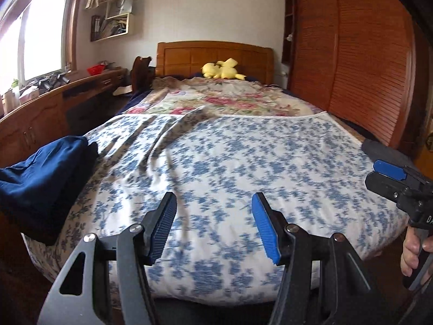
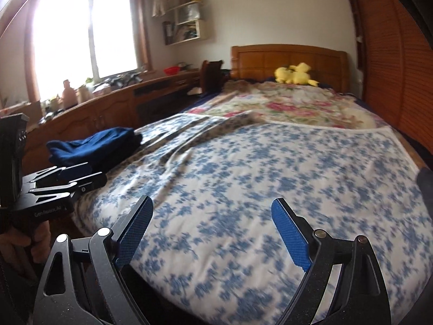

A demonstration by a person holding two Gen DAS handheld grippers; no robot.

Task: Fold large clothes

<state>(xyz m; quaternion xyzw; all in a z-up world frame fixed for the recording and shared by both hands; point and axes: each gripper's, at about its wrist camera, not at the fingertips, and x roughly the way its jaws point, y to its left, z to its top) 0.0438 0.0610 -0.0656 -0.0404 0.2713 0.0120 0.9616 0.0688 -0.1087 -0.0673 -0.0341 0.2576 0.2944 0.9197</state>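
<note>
A navy blue garment [image 1: 46, 173] lies folded in a pile at the bed's left front corner; it also shows in the right wrist view [image 2: 94, 143]. My left gripper [image 1: 213, 203] is open and empty, hovering over the blue-flowered sheet [image 1: 230, 162] near the bed's front edge, to the right of the garment. My right gripper [image 2: 212, 205] is open and empty over the same sheet [image 2: 270, 168], further right. The right gripper also shows at the right edge of the left wrist view [image 1: 389, 173], and the left gripper at the left edge of the right wrist view [image 2: 75, 176].
A pink-flowered quilt [image 1: 230, 100] and a yellow plush toy [image 1: 222, 70] lie at the head of the bed by the wooden headboard [image 1: 213, 54]. A wooden desk [image 1: 54, 100] runs along the left under the window. A slatted wardrobe [image 1: 365, 54] stands right.
</note>
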